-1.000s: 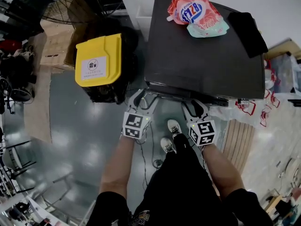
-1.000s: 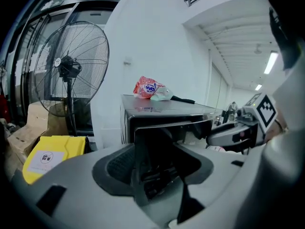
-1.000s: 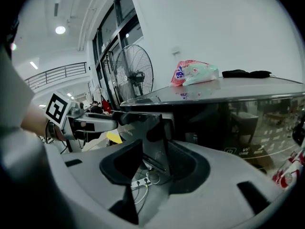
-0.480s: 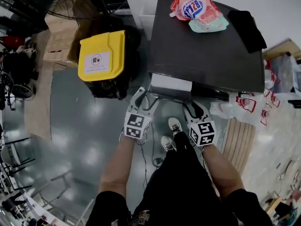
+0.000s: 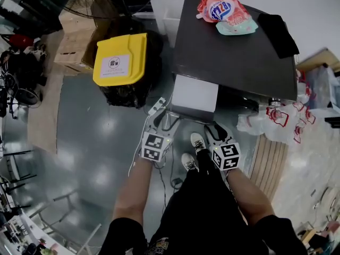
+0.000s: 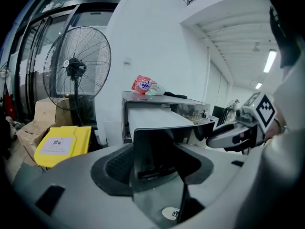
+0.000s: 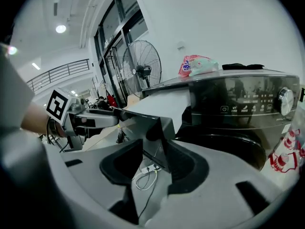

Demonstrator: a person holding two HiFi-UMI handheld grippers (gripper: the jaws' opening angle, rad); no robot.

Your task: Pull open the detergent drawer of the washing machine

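Observation:
The dark washing machine [image 5: 234, 57] stands ahead of me, its control panel in the right gripper view [image 7: 238, 104]. Its white detergent drawer [image 5: 195, 94] sticks far out of the front at the top left. My left gripper [image 5: 161, 120] is shut on the left part of the drawer's dark front panel [image 6: 157, 147], which fills the space between its jaws. My right gripper [image 5: 213, 127] is shut on the panel's right end [image 7: 147, 125]. Each gripper shows in the other's view: the right gripper [image 6: 233, 132] and the left gripper [image 7: 90, 118].
A black bin with a yellow lid [image 5: 121, 60] stands left of the machine, a large fan [image 6: 76, 66] behind it. A detergent bag [image 5: 223, 9] and black cloth [image 5: 279, 33] lie on the machine. My shoes [image 5: 194, 142], a floor cable [image 7: 143, 175] and plastic bags [image 5: 271, 124] are close.
The drawer has slid out of the machine towards me, from barely showing to far out. Both grippers moved back towards me with its front panel.

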